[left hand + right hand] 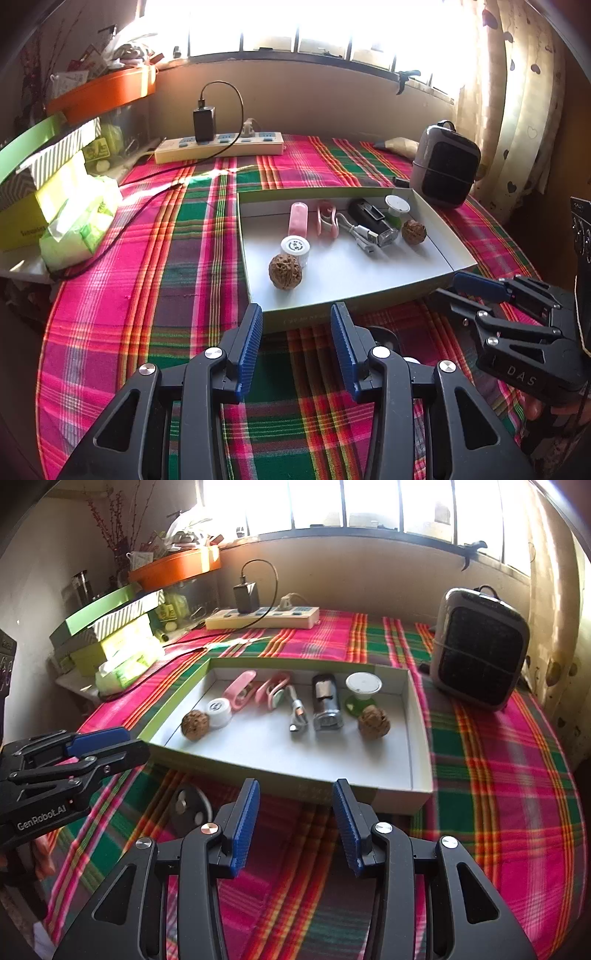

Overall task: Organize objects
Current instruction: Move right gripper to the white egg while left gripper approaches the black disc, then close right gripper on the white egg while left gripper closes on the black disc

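A shallow white box with green outer walls (373, 299) (417, 738) lies on the plaid cloth. Inside it are two walnuts (285, 271) (373, 722), a white round cap (295, 246), a pink tube (298, 218), a pink clip (327, 219), a USB cable (298, 716), a black and silver device (326, 701) and a white lid on a green base (363, 686). My left gripper (296, 308) (136, 742) stands open and empty just before the box's near wall. My right gripper (295, 784) (447, 286) is open and empty too, beside the box's near right corner. A dark round disc (188, 808) lies on the cloth between them.
A power strip (218, 147) with a black charger (204, 123) and its cable lies at the back. A grey heater (480, 646) stands back right. Stacked boxes (44, 173), a tissue pack (81, 225) and an orange tray (103, 92) crowd the left edge. A curtain (524, 110) hangs at right.
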A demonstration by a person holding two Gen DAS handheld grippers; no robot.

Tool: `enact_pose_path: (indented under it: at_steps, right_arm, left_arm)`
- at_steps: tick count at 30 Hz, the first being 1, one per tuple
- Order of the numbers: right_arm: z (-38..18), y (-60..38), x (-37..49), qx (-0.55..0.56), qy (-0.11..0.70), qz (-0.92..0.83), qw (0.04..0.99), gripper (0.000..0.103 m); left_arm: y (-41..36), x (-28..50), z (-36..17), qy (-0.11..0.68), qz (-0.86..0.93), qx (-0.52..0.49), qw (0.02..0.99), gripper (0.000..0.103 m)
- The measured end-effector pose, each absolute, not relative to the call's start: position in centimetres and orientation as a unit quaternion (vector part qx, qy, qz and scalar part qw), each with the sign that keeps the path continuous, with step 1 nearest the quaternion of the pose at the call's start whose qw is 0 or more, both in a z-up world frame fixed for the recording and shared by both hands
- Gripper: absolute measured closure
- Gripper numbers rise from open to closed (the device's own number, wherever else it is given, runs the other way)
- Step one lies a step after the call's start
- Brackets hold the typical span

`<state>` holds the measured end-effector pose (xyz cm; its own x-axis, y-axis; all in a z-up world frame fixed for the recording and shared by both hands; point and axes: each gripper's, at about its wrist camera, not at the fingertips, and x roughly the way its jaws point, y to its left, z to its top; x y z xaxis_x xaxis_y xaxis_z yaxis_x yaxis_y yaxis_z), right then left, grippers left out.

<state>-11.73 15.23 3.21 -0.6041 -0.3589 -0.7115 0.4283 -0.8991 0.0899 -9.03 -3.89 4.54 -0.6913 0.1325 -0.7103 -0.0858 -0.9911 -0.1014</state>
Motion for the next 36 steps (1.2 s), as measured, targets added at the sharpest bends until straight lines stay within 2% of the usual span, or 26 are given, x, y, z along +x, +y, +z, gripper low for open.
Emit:
enact_pose_path:
  at_steps: [10,31,33,34,36]
  right_arm:
    - [2.3,13.9,-9.1,0.402,0.016,-0.876,0.266,0.060]
    - [0.4,11.8,-9.0,0.429,0.017,-0.861,0.272,0.060]
    - [0.4,11.8,-9.0,0.429,0.018,-0.861,0.272,0.064]
    - [0.4,11.8,-8.9,0.429,0.019,-0.861,0.271,0.070]
    - [0.4,11.8,-8.9,0.429,0.018,-0.860,0.274,0.072]
  left_arm:
    - [-4.7,-7.3,3.2,-0.045,0.913,-0.401,0.062,0.066]
    - [-5.7,-6.9,2.4,-0.059,0.908,-0.409,0.069,0.066]
    - [-5.6,-6.9,2.4,-0.059,0.907,-0.410,0.072,0.066]
    - [-5.5,-7.0,2.4,-0.059,0.907,-0.411,0.073,0.066]
    - [-5.4,-7.0,2.3,-0.059,0.906,-0.412,0.075,0.066]
